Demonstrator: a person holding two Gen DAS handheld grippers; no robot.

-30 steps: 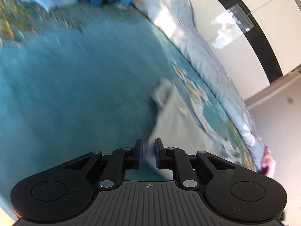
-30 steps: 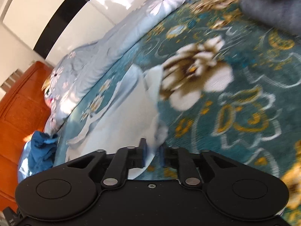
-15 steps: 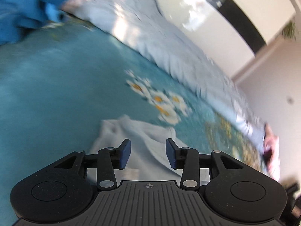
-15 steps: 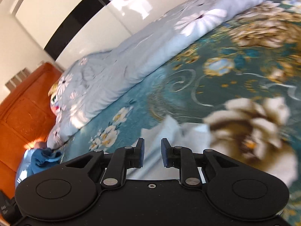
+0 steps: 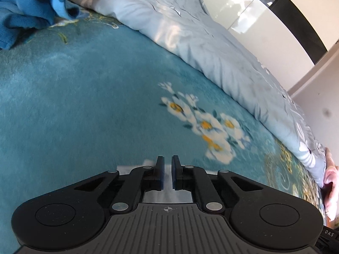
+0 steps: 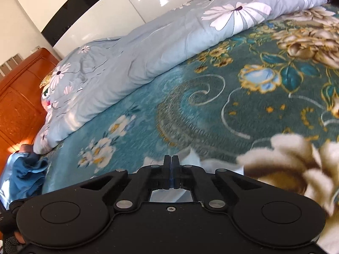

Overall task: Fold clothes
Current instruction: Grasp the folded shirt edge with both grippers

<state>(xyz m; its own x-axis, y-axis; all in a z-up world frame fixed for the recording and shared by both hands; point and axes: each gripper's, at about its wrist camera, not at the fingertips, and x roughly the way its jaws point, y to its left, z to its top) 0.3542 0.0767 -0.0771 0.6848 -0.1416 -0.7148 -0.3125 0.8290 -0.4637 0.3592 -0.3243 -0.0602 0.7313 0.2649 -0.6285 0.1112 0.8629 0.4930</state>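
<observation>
A: Surface? B: Plush teal blanket (image 5: 84, 105), fuzzy, floral print; smooth grey-blue quilt (image 5: 201, 42) beyond.
A: Left gripper (image 5: 167, 160)? B: Low, level; narrow gap, pale garment (image 5: 167, 194) beneath, grip unclear.
A: Right gripper (image 6: 171, 158)? B: Pads pressed together, white cloth (image 6: 193, 158) just ahead/under; can't tell if pinched.

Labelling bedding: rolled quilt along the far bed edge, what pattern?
Pale grey-blue quilt with white daisy print; right wrist view shows it best.

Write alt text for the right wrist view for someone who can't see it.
The right tongs, jaws pressed together, sit over a pale light-blue garment on a teal floral blanket. A grey-blue flowered duvet lies bunched behind, with crumpled blue clothing at far left.
</observation>
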